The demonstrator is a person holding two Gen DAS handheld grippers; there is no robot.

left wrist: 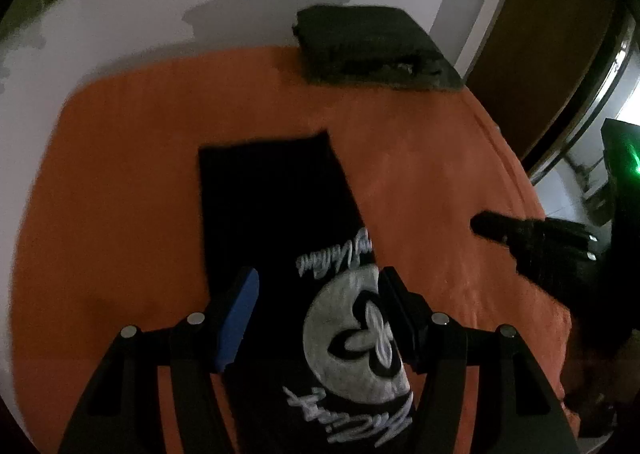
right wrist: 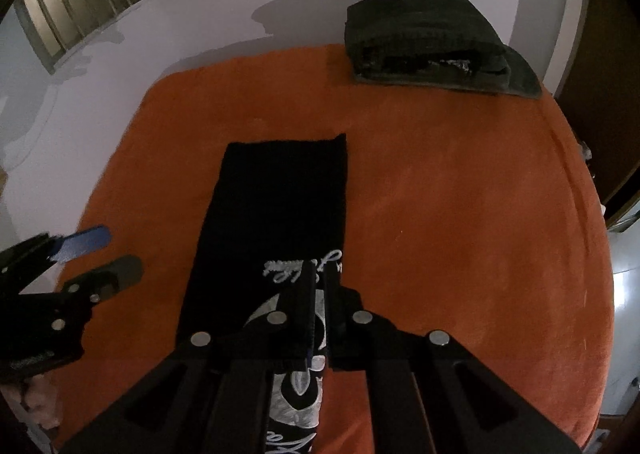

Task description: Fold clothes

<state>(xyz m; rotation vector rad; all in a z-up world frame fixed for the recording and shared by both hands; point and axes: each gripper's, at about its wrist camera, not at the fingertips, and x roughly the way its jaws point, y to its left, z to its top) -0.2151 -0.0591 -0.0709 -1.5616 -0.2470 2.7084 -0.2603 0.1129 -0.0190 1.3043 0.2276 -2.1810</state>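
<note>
Left hand-held gripper hangs jaws apart over the black printed shirt, folded narrow at centre frame on the orange bed, right hand-held gripper pinched together, likely readying the next fold.

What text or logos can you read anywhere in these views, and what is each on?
Black garment, above the round white flower emblem: white script, upside down and blurred, unreadable.
Same garment, below the emblem: larger white script, partly hidden by the tongs, unreadable.
Folded dark stack: no text visible.
Nothing else carries writing.
</note>
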